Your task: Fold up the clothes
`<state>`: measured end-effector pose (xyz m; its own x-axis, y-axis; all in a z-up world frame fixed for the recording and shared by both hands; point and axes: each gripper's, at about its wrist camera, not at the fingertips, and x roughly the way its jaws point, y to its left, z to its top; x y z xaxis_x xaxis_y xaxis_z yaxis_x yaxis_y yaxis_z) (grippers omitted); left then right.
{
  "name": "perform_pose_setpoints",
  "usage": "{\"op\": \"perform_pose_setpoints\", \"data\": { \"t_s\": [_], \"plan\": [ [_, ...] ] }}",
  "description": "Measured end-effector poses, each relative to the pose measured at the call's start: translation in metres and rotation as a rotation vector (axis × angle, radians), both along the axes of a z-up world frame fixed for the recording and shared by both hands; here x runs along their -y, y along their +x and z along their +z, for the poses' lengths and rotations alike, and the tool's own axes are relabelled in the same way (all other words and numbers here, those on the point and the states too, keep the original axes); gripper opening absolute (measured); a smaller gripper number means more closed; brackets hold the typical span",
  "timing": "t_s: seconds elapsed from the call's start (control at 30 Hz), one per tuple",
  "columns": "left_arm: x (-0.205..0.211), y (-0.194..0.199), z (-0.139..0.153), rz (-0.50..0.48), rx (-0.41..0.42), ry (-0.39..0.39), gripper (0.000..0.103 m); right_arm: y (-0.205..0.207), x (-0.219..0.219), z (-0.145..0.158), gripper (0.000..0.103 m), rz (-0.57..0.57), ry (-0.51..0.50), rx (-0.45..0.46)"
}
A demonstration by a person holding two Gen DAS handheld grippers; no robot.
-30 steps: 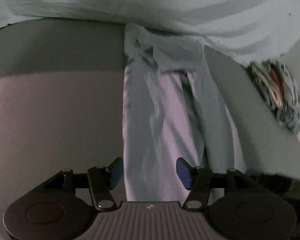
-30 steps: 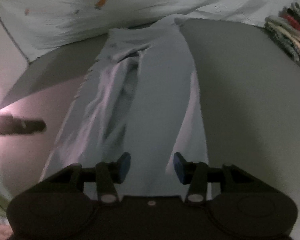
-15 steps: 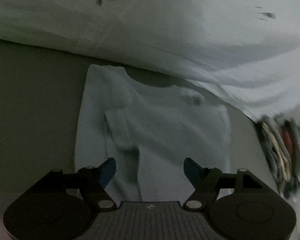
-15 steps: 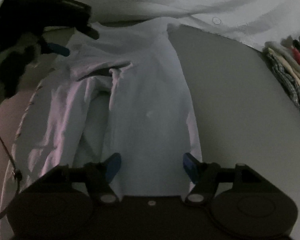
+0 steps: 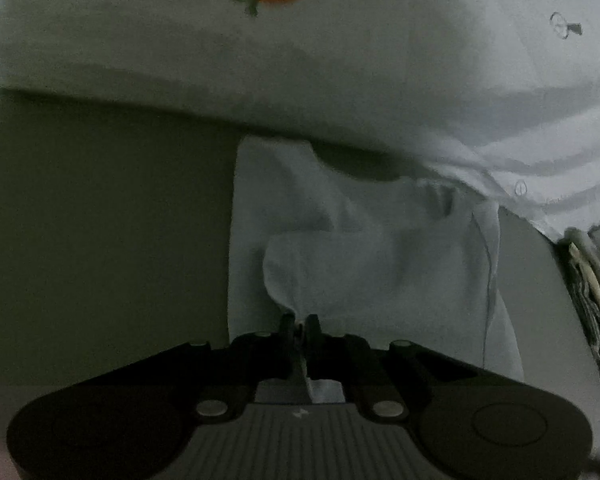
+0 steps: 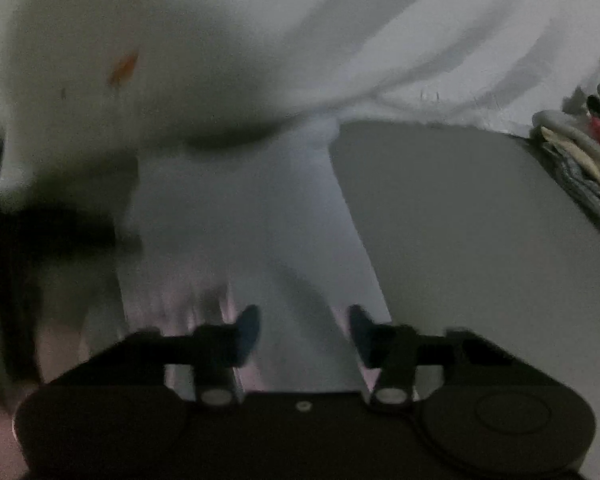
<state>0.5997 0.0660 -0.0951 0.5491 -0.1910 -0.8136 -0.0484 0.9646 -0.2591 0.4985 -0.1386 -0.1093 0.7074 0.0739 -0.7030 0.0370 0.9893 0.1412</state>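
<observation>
Here: grey surface (image 5: 100,220), dimly lit; white carrot-print sheet (image 5: 300,60) along its far edge; stack of folded clothes (image 6: 580,168) at right. Pale garment (image 5: 360,248) lies flat on the grey, running away toward the sheet. Left gripper (image 5: 300,326), angled down, closing, clenched on a garment fold. Right gripper (image 6: 304,330), blurred, closing, pads apart over the garment.

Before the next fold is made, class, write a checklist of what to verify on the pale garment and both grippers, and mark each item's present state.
1. Left gripper has fabric: ok, its jaws are closing and pinch a fold of the pale garment.
2. Right gripper has fabric: not ok, jaws apart but closing, garment below them.
3. Garment lies flat: not ok, bunched near the left gripper.
4. Garment free of the carrot-print bedding: cannot tell; its far end reaches the bedding's shadow.
5. Stack of folded clothes clear of the garment: ok.
</observation>
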Motion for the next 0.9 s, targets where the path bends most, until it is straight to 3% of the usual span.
{"op": "perform_pose_setpoints", "data": {
  "t_s": [0.03, 0.2, 0.3, 0.47, 0.53, 0.63, 0.67, 0.73, 0.8, 0.9],
  "plan": [
    [-0.001, -0.002, -0.001, 0.000, -0.001, -0.008, 0.012, 0.015, 0.004, 0.002, 0.030, -0.006, 0.025, 0.016],
    [-0.008, -0.002, -0.003, 0.020, 0.006, -0.031, 0.016, 0.105, 0.002, -0.009, 0.018, 0.061, 0.028, 0.042],
    [-0.008, -0.004, -0.003, 0.010, 0.011, -0.025, 0.016, 0.162, -0.002, -0.031, 0.016, 0.104, 0.054, -0.025],
    [-0.011, -0.001, -0.004, 0.019, 0.009, -0.043, 0.016, 0.203, 0.008, -0.047, 0.014, 0.065, 0.111, -0.076],
    [-0.012, 0.000, -0.004, 0.029, 0.011, -0.051, 0.016, 0.201, 0.013, -0.047, 0.018, 0.058, 0.127, -0.073],
    [-0.009, 0.000, -0.002, 0.040, 0.006, -0.038, 0.017, 0.182, 0.018, -0.039, 0.037, -0.010, 0.103, -0.045],
    [-0.008, 0.000, -0.001, 0.043, 0.004, -0.032, 0.019, 0.169, 0.021, -0.033, 0.037, -0.021, 0.119, -0.033],
    [-0.005, -0.001, 0.002, 0.050, 0.000, -0.021, 0.025, 0.142, 0.025, -0.022, 0.043, -0.032, 0.143, -0.017],
    [-0.002, -0.006, 0.007, 0.058, 0.004, 0.002, 0.040, 0.111, 0.028, -0.014, 0.055, -0.032, 0.122, -0.013],
    [-0.001, -0.025, 0.024, 0.052, 0.017, 0.047, 0.048, 0.051, 0.035, -0.013, 0.063, -0.005, 0.057, -0.057]
  ]
}}
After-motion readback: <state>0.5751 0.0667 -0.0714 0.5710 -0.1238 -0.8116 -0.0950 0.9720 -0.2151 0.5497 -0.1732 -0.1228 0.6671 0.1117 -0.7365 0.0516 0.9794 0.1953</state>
